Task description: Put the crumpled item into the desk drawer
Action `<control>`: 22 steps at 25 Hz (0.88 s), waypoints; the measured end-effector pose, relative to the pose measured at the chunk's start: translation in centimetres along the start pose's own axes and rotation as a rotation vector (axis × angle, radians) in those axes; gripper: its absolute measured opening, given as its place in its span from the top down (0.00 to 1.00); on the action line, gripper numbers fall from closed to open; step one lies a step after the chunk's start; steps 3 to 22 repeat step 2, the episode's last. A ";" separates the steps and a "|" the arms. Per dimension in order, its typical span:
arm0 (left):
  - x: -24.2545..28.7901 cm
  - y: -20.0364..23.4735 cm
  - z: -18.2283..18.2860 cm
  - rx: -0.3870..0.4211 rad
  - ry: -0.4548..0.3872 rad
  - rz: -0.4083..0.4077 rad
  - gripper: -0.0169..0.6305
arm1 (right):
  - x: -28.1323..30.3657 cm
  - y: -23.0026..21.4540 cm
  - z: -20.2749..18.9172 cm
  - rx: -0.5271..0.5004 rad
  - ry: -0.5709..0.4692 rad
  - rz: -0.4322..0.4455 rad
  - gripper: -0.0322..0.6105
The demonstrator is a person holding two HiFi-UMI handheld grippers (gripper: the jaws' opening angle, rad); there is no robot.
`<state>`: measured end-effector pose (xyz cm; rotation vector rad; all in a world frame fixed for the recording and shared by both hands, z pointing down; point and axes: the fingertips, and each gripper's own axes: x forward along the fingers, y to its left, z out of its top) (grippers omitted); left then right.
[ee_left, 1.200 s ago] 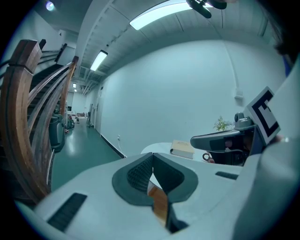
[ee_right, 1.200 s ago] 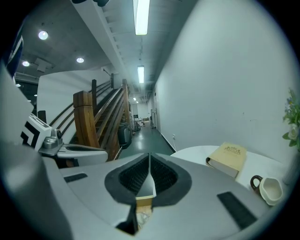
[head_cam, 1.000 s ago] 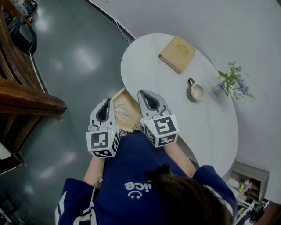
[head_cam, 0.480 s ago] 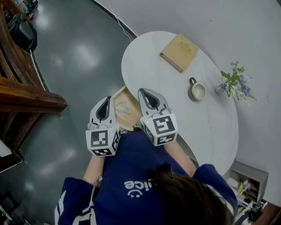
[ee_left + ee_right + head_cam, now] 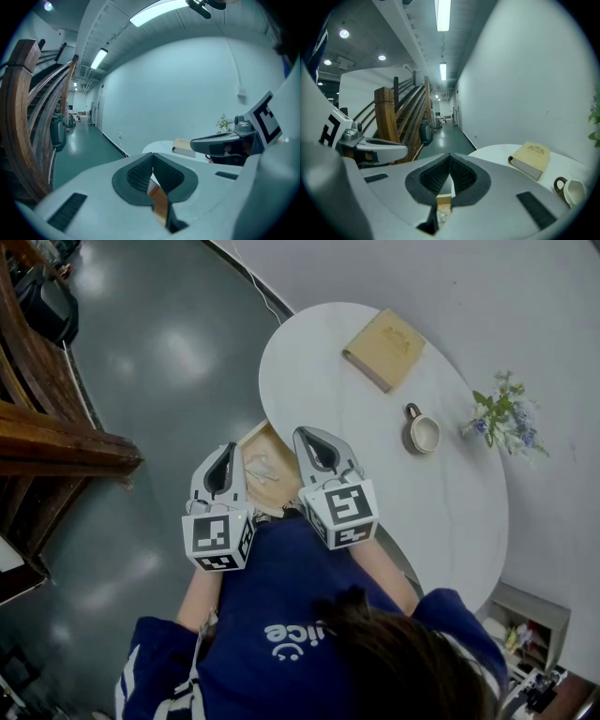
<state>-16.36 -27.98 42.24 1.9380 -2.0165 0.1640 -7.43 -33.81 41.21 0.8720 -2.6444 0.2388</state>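
Close in, against your dark blue shirt, you hold both grippers side by side, tips pointing away from you. The left gripper has its jaws pressed together with nothing between them; its own view confirms the dark ribbed pads meeting at the tip. The right gripper is likewise closed and empty. Between and just beyond the two grippers sits the open light wooden desk drawer, pulled out from under the table edge. The pale crumpled item lies inside it, on the drawer floor, apart from both grippers; a sliver of it shows below the right gripper's jaws in the right gripper view. Past the drawer spreads the white oval tabletop. On it, near the right side, a cream mug with a dark handle stands upright; farther off lies a tan closed hardcover book. A small bunch of blue and white flowers sits by the wall edge. Left: glossy dark grey floor, brown wooden stair rails.
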 end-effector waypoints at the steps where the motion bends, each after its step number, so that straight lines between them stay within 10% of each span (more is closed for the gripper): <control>1: 0.0 0.0 0.0 0.000 0.000 0.001 0.97 | 0.0 0.0 0.0 0.000 0.002 0.000 0.94; 22: 0.1 0.1 0.0 0.001 0.000 0.001 0.97 | 0.1 -0.1 -0.1 -0.001 0.004 -0.001 0.94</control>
